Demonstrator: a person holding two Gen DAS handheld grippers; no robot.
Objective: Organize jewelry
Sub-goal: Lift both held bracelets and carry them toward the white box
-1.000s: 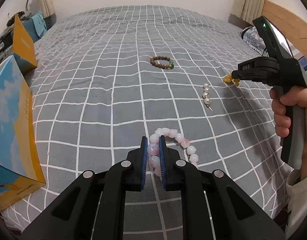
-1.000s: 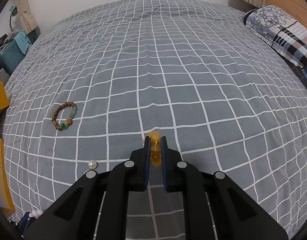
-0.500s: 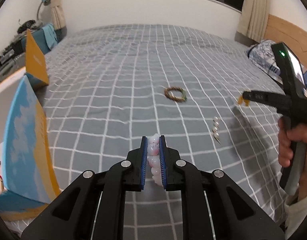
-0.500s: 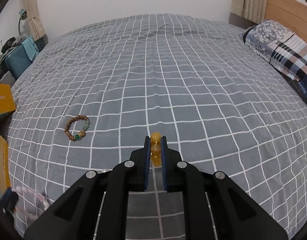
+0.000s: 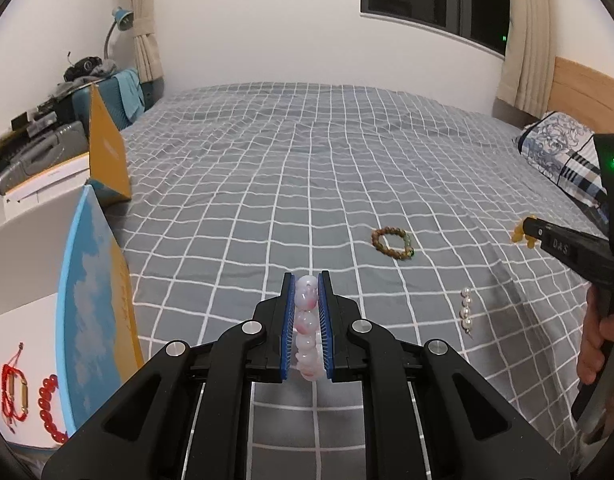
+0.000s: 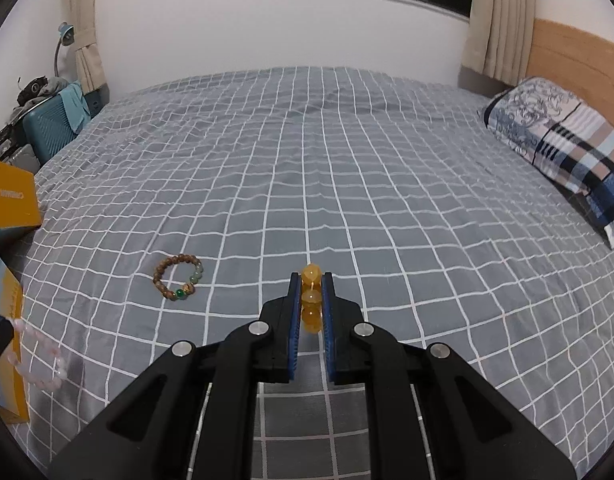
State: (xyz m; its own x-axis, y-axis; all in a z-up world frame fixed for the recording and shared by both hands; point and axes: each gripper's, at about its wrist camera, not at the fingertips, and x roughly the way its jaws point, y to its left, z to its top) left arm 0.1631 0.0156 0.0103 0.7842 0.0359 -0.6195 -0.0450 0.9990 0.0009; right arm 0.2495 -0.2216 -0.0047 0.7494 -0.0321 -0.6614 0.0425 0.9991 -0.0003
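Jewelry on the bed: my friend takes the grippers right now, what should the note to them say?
Left gripper: shut on the pink bead bracelet, lifted off the bed.
Right gripper: shut on the yellow bead bracelet, also in the air.
On the bed: the brown bead bracelet and the pearl string.
Done: a red cord bracelet and a red bead bracelet already lie in the open box at the left.
Left: probably put both held bracelets in the box, then fetch the two on the bed.
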